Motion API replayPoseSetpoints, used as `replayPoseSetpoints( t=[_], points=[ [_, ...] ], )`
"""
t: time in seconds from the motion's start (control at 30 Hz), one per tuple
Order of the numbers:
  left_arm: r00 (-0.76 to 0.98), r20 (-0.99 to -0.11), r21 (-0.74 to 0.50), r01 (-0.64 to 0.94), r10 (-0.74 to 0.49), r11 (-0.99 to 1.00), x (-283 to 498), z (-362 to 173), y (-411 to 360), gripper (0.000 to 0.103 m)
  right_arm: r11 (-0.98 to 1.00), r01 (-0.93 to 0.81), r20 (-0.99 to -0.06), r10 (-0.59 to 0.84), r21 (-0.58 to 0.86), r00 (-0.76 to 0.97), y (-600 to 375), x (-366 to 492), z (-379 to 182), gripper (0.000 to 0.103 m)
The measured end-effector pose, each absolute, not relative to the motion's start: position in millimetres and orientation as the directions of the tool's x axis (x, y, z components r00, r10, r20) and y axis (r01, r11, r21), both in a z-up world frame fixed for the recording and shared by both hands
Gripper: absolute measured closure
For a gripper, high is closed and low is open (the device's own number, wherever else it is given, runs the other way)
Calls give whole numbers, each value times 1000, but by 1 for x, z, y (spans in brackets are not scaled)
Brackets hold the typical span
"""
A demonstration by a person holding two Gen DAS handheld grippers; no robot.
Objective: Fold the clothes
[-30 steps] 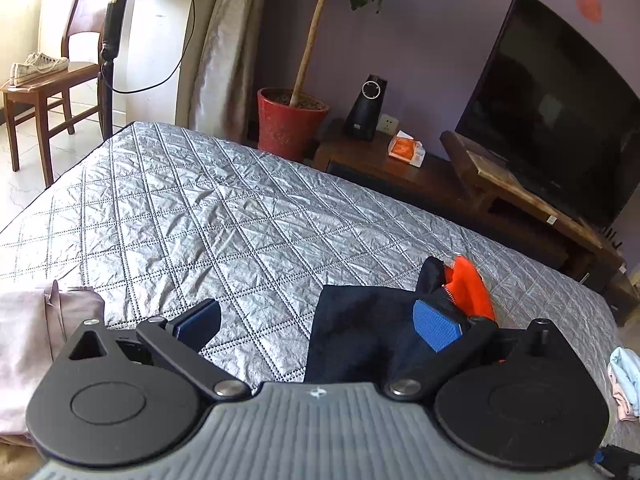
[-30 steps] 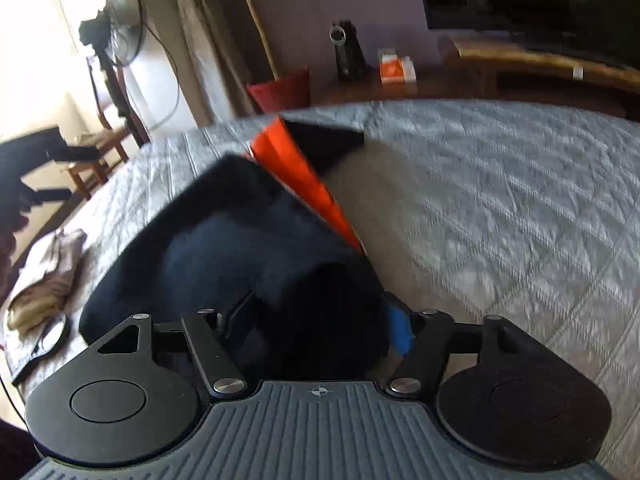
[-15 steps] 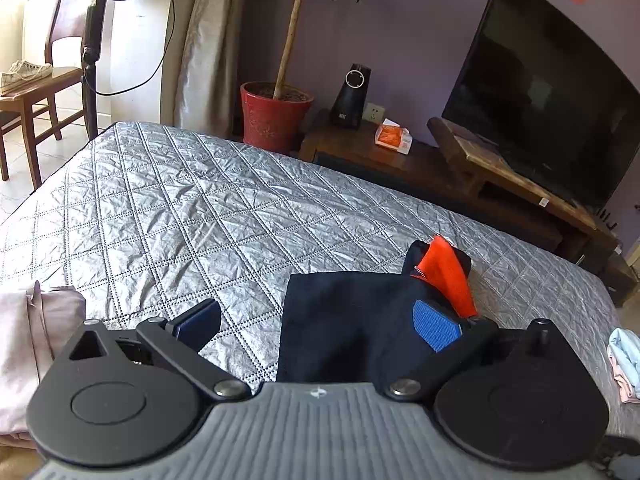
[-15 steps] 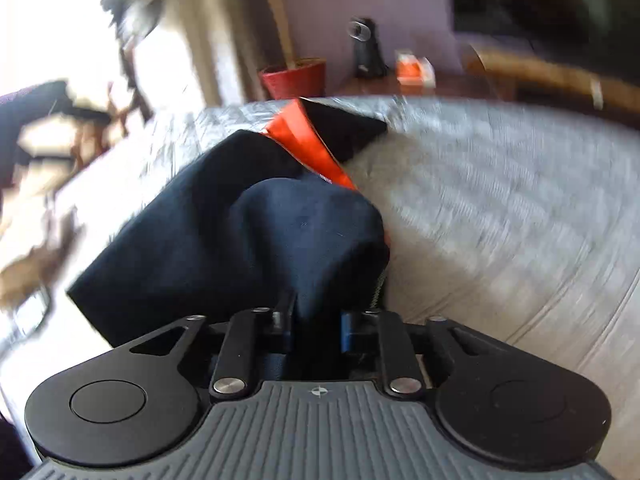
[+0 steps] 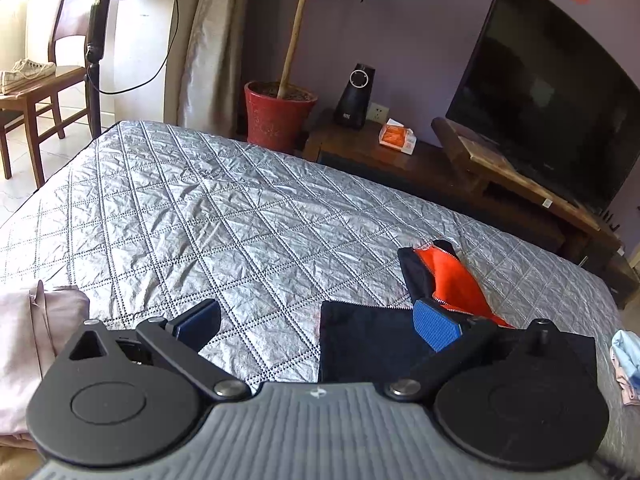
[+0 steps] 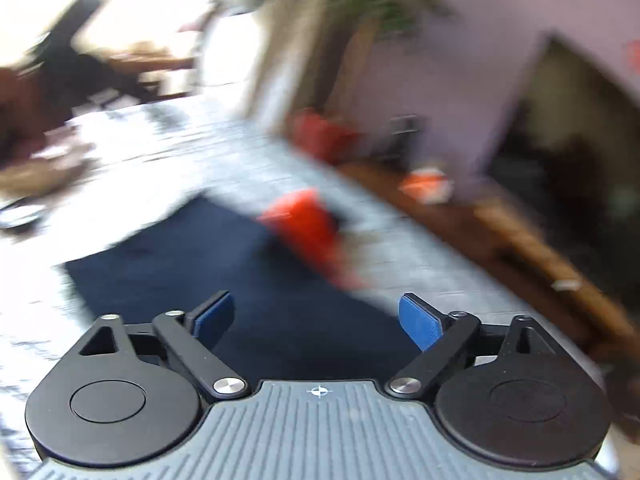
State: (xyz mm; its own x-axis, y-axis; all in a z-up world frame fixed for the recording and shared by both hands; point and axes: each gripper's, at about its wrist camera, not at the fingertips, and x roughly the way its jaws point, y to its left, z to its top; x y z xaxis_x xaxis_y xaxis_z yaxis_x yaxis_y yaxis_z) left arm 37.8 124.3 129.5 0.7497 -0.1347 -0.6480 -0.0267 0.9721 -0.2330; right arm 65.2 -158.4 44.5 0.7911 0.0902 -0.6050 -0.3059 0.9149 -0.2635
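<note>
My left gripper [image 5: 316, 322] is spread wide and holds nothing; between its blue pads [image 5: 436, 329] I see bare quilted bedspread [image 5: 208, 216] on the left and the edge of the folded navy garment [image 5: 368, 344] on the right. My right-hand pad sits in front of that garment, but I cannot tell whether it touches the cloth. My right gripper [image 6: 318, 320] is also fully open and empty, its pads [image 6: 418, 326] apart above the navy garment [image 6: 224, 256], which lies flat directly ahead of and under the fingers.

From my left wrist the picture is sharp: the garment's orange lining [image 5: 452, 276] with its zipper edge shows just beyond my right pad, a pale pink garment [image 5: 28, 344] lies by my left side, and a light blue cloth [image 5: 628, 354] lies at the far right edge. Beyond the bed stand a red plant pot [image 5: 276, 116], a black speaker [image 5: 354, 96] and a television [image 5: 548, 92].

From my right wrist everything past the fingers is smeared by motion blur; only the navy shape and the orange patch [image 6: 308, 220] ahead are readable, and the room is tilted in this view.

Both grippers point forward and slightly down over the bed, the left one level.
</note>
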Motion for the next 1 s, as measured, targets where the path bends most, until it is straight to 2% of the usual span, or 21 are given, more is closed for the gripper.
replayPoseSetpoints(
  t=[0.07,0.13,0.23,0.37,0.43,0.47,0.5,0.63,0.7,0.83,0.9,1.0],
  points=[
    [754,-639,-230,0,-151,973,37,131,123,1,899,-404,-653,203,-171,729,-130,68,28,15],
    [760,-634,-189,23,-140,982,37,133,118,1,867,-475,-667,265,-152,696,-97,69,15,15],
    [763,-636,-134,40,-117,990,37,135,114,1,800,-570,-714,288,-187,639,-58,74,-7,18],
    [750,-645,-169,41,-142,985,38,133,121,1,802,-561,-736,251,-205,629,-39,91,-33,22],
    [753,-643,-174,34,-140,984,37,133,123,1,845,-498,-713,227,-195,664,-41,99,-36,35],
    [755,-641,-174,32,-138,984,37,134,124,1,869,-461,-705,212,-180,676,-44,103,-35,57],
    [757,-639,-174,30,-136,984,36,134,125,1,892,-424,-697,205,-156,687,-49,107,-34,92],
    [759,-636,-187,19,-136,982,37,135,128,1,962,-266,-626,244,60,741,-83,114,-11,96],
    [762,-633,-190,13,-133,982,37,136,130,1,957,-217,-553,289,193,782,-104,111,9,96],
    [779,-615,-210,-17,-118,978,37,142,138,1,919,-259,-400,365,296,840,-105,91,57,96],
    [791,-603,-225,-42,-105,973,37,145,145,1,894,-307,-392,424,327,816,-84,84,61,96],
    [804,-587,-251,-77,-89,965,36,150,155,1,844,-397,-456,531,362,714,-39,73,39,96]
  ],
)
